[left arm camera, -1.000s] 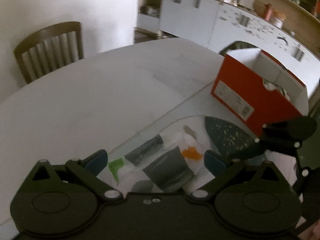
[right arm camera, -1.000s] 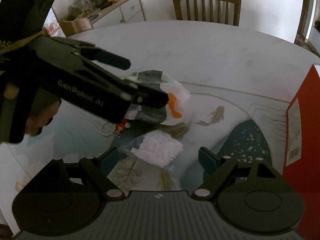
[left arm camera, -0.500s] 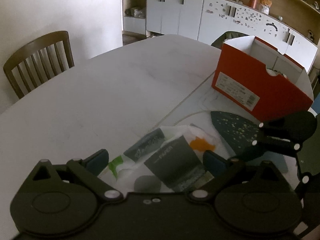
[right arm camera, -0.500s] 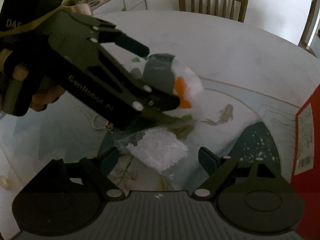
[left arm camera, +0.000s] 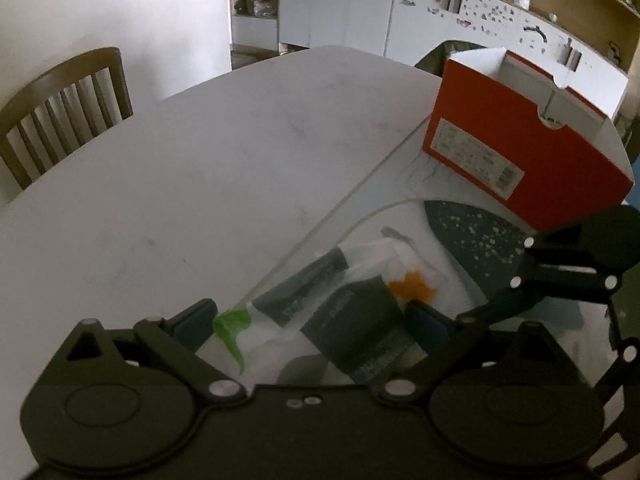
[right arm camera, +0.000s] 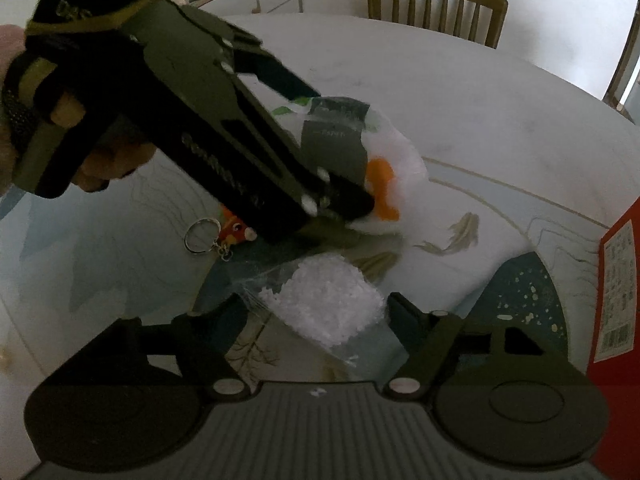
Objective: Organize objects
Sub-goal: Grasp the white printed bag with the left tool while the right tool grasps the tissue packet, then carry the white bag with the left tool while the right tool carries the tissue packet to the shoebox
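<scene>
My left gripper (left arm camera: 310, 322) is shut on a white tissue pack (left arm camera: 344, 316) with grey, green and orange print, held above the table. The pack also shows in the right wrist view (right arm camera: 360, 152), clamped by the left gripper (right arm camera: 340, 184). My right gripper (right arm camera: 316, 312) is open around a clear bag of white granules (right arm camera: 324, 300) that lies on the patterned mat (right arm camera: 460, 240); its fingers do not press it. The right gripper also shows at the right of the left wrist view (left arm camera: 500, 312). An open red box (left arm camera: 520, 148) stands at the far right.
A fish keychain with a ring (right arm camera: 224, 236) lies on the mat under the left gripper. The red box's side (right arm camera: 616, 300) is close on the right. Wooden chairs (left arm camera: 60, 112) (right arm camera: 436, 4) stand at the white table's (left arm camera: 240, 152) far edges. Cabinets (left arm camera: 400, 12) behind.
My left gripper has lifted the tissue pack off the mat and carried it up and toward the red box. My right gripper has stayed open around the bag of granules.
</scene>
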`<action>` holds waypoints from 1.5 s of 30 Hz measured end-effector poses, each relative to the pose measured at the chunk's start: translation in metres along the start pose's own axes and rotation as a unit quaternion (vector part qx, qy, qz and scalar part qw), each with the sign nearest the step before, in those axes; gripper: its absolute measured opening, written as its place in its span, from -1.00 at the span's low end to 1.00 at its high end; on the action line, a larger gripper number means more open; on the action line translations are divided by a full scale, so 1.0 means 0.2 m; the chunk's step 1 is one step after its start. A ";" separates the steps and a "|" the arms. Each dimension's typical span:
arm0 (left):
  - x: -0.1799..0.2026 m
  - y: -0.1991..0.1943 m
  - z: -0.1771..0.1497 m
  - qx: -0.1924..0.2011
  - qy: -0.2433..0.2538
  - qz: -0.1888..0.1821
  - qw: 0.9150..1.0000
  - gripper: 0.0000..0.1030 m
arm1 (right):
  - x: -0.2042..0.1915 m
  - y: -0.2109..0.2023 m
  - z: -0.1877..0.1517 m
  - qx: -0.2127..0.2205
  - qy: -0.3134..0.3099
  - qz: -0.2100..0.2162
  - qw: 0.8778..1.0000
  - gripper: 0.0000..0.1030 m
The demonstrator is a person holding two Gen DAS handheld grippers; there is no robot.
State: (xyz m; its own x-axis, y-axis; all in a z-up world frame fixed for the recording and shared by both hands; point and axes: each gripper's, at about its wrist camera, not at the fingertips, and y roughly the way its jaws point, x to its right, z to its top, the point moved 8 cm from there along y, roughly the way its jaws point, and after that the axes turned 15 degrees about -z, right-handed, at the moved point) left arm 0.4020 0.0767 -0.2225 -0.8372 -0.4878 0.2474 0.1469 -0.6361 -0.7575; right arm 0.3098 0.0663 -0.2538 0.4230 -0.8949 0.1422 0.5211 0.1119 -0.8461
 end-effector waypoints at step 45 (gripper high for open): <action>0.74 -0.45 0.28 0.110 -0.106 0.091 0.984 -0.47 | 0.71 -0.86 -0.15 0.080 0.111 -0.029 0.990 -0.04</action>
State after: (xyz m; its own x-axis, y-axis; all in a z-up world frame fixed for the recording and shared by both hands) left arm 0.2944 0.0279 -0.0834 -0.6607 -0.7047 0.2585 0.4145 -0.6296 -0.6572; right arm 0.2572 -0.0926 -0.1032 0.2250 -0.9727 0.0570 0.6583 0.1087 -0.7448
